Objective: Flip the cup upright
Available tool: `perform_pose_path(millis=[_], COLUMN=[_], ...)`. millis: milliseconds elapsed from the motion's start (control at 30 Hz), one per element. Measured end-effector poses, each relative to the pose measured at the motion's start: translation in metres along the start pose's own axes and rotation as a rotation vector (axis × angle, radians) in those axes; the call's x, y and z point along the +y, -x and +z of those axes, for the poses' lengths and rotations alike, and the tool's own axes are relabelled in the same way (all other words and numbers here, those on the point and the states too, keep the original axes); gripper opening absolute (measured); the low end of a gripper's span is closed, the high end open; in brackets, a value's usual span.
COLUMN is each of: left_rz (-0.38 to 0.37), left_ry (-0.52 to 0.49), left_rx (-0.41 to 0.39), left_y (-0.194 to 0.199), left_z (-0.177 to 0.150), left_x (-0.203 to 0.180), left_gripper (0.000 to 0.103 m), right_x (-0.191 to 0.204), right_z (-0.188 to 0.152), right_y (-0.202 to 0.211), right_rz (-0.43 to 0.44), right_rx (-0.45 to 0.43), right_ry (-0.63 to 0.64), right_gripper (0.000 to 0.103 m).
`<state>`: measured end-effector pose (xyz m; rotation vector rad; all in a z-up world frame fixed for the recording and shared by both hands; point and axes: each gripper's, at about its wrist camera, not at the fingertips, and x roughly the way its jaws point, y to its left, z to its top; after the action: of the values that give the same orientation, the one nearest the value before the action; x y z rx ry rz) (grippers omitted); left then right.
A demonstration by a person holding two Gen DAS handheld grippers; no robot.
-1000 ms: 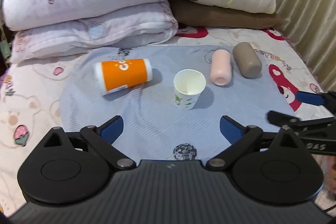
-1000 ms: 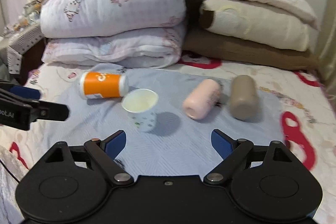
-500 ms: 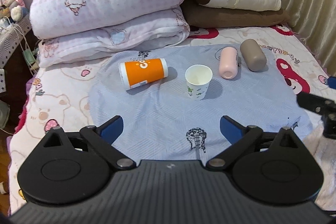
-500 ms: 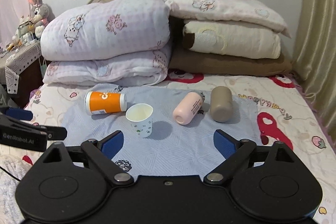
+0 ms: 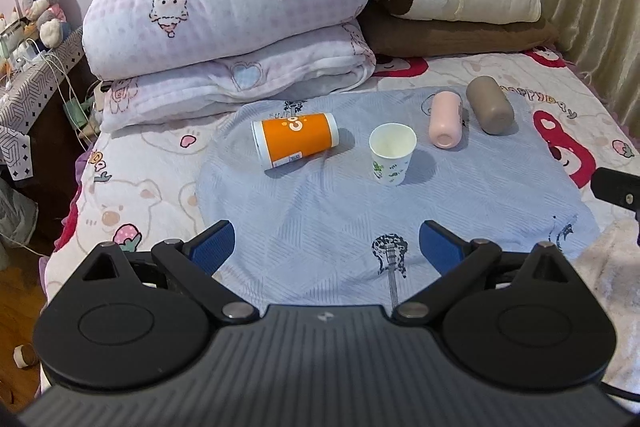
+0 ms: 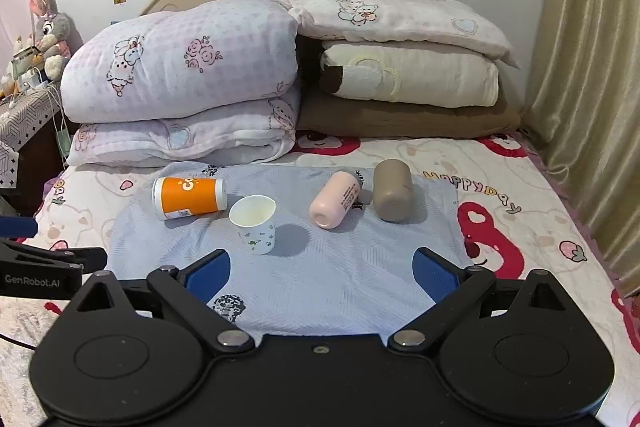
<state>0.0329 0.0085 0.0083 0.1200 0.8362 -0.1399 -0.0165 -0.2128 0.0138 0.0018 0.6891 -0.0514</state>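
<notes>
left claw [image 5: 326, 247] pulled back from paper cup [image 5: 392, 154] | right claw [image 6: 322, 269] pulled back too

Black hand-held gripper [image 6: 322, 269] — blue pads [image 6: 210, 273], silver screws.

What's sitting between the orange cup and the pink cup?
The upright white paper cup stands between the orange cup and pink cup, clear in both views.
</notes>
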Motion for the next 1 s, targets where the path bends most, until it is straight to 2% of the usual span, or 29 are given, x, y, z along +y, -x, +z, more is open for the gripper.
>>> perform_pose_path(millis=[400, 1000], left_rz=[0.029, 0.06], left_ry=[0.021, 0.023], left_rx=[0.037, 0.065], left_y=[0.006, 0.003], left_z=[-0.009, -0.015], left_x=[0.007, 0.011], left_gripper=[0.1, 0.1], right_x=[0.002, -0.005], right_z=[-0.009, -0.014], right_y=[0.005, 0.008], right_rz=[-0.056, -0.055], right_rx=[0.021, 0.039], right_ry=[-0.012, -0.045], right_gripper=[0.1, 0.1])
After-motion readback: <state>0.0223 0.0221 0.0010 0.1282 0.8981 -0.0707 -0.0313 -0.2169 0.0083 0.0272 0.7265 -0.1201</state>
